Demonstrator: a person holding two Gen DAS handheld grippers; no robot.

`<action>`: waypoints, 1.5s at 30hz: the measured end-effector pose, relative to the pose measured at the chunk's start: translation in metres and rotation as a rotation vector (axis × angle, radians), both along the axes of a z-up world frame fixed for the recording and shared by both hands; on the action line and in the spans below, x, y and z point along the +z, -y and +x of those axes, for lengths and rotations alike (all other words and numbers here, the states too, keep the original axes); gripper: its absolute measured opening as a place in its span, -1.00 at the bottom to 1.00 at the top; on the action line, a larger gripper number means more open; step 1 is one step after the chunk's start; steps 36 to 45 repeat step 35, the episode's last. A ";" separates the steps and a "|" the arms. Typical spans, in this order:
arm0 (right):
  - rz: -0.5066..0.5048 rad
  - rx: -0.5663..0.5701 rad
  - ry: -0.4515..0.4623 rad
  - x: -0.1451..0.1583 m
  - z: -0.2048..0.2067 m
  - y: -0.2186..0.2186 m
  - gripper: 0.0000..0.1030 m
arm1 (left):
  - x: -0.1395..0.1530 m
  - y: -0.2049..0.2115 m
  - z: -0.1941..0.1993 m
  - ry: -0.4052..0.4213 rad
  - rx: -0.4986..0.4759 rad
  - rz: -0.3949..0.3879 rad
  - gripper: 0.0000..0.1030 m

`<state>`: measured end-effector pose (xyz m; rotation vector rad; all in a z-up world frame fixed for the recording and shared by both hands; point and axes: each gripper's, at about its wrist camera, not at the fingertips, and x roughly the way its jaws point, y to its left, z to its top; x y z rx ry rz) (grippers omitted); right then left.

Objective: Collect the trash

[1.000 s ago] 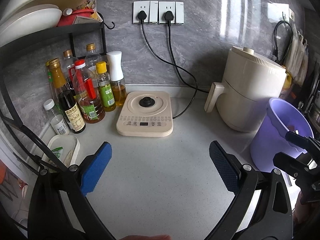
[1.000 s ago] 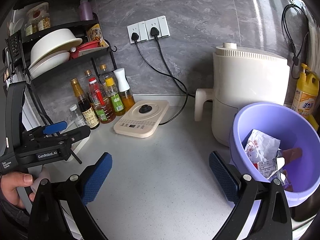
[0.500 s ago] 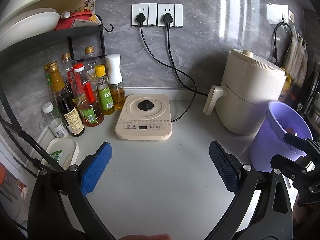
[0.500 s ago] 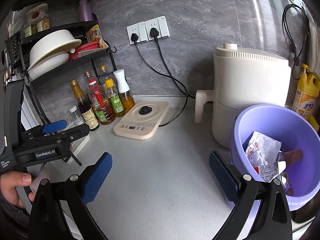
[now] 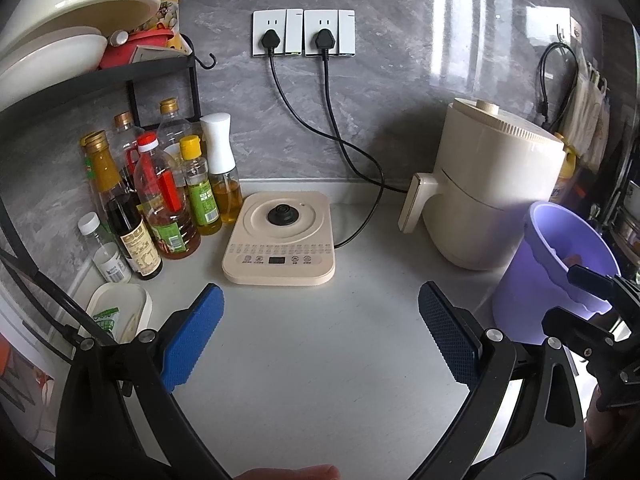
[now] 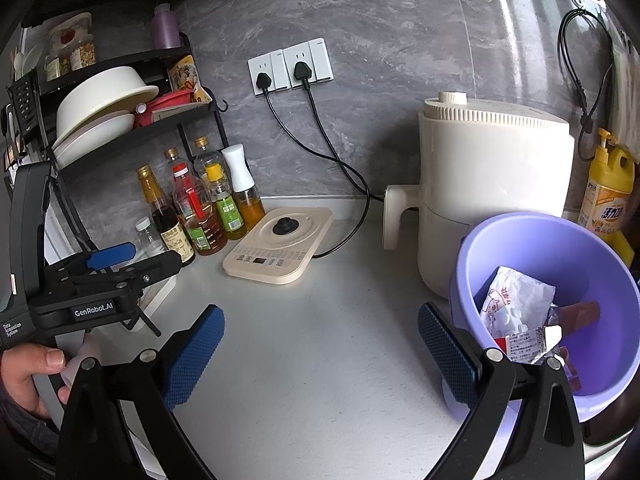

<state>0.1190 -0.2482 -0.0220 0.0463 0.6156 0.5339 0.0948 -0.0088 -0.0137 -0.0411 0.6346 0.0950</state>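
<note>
While both grippers, left (image 5: pixel 320 336) and right (image 6: pixel 320 336), gape empty, crumpled wrappers (image 6: pixel 518 312) fill the purple bucket (image 6: pixel 600 248). It touches the air fryer (image 6: pixel 492 184) near the table's (image 6: pixel 320 340) right edge

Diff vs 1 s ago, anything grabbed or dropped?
Nothing grabbed or dropped. Left gripper drifted slightly, so the hob sits a touch lower in its view. Right gripper barely moved. Both remain open and empty; wrappers unchanged in the purple bucket.

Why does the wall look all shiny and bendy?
Left wrist view: window light glares in bright patches off the glossy grey marble wall; right wrist view: the same sheen; both fisheye lenses curve straight edges and darken the corners.
</note>
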 end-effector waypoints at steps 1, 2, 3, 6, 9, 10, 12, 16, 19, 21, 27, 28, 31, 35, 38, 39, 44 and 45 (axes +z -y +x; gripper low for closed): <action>0.000 -0.002 0.000 0.000 0.000 0.000 0.84 | 0.000 0.000 0.000 0.001 -0.001 0.001 0.88; 0.000 -0.003 0.001 0.000 -0.001 0.001 0.84 | 0.001 0.001 0.000 0.003 -0.003 0.000 0.88; 0.000 -0.003 0.003 0.001 -0.001 0.002 0.84 | 0.001 0.001 -0.001 0.003 -0.004 -0.001 0.88; 0.001 -0.005 0.003 0.001 -0.002 0.003 0.84 | 0.002 0.002 -0.003 0.006 -0.012 -0.003 0.88; 0.002 -0.001 0.004 0.001 -0.002 0.004 0.84 | 0.002 0.004 -0.005 0.007 -0.019 -0.002 0.88; 0.003 0.000 0.004 0.001 -0.002 0.005 0.84 | 0.003 0.005 -0.006 0.007 -0.020 -0.001 0.88; 0.003 0.002 0.003 0.001 -0.003 0.005 0.84 | 0.002 0.006 -0.008 0.006 -0.024 0.001 0.88; 0.007 0.006 0.001 0.000 -0.005 0.004 0.84 | 0.000 0.007 -0.011 0.000 -0.026 0.008 0.88; 0.011 0.012 -0.001 -0.001 -0.006 0.002 0.84 | 0.000 0.009 -0.014 0.004 -0.029 0.014 0.88; 0.014 0.017 -0.005 -0.002 -0.006 0.000 0.84 | -0.001 0.009 -0.015 0.000 -0.045 0.004 0.88; 0.018 0.025 -0.009 -0.004 -0.007 -0.005 0.84 | -0.003 0.010 -0.016 -0.019 -0.071 0.000 0.88; 0.018 0.025 -0.010 -0.004 -0.006 -0.006 0.84 | -0.003 0.009 -0.016 -0.022 -0.072 -0.003 0.88; 0.022 0.029 -0.009 -0.004 -0.006 -0.008 0.84 | -0.003 0.006 -0.019 -0.029 -0.076 -0.007 0.88; 0.025 0.036 -0.011 -0.005 -0.004 -0.014 0.84 | -0.005 0.000 -0.023 -0.042 -0.079 0.002 0.88; 0.025 0.036 -0.011 -0.005 -0.004 -0.014 0.84 | -0.005 0.000 -0.023 -0.042 -0.079 0.002 0.88; 0.025 0.036 -0.011 -0.005 -0.004 -0.014 0.84 | -0.005 0.000 -0.023 -0.042 -0.079 0.002 0.88; 0.025 0.036 -0.011 -0.005 -0.004 -0.014 0.84 | -0.005 0.000 -0.023 -0.042 -0.079 0.002 0.88; 0.025 0.036 -0.011 -0.005 -0.004 -0.014 0.84 | -0.005 0.000 -0.023 -0.042 -0.079 0.002 0.88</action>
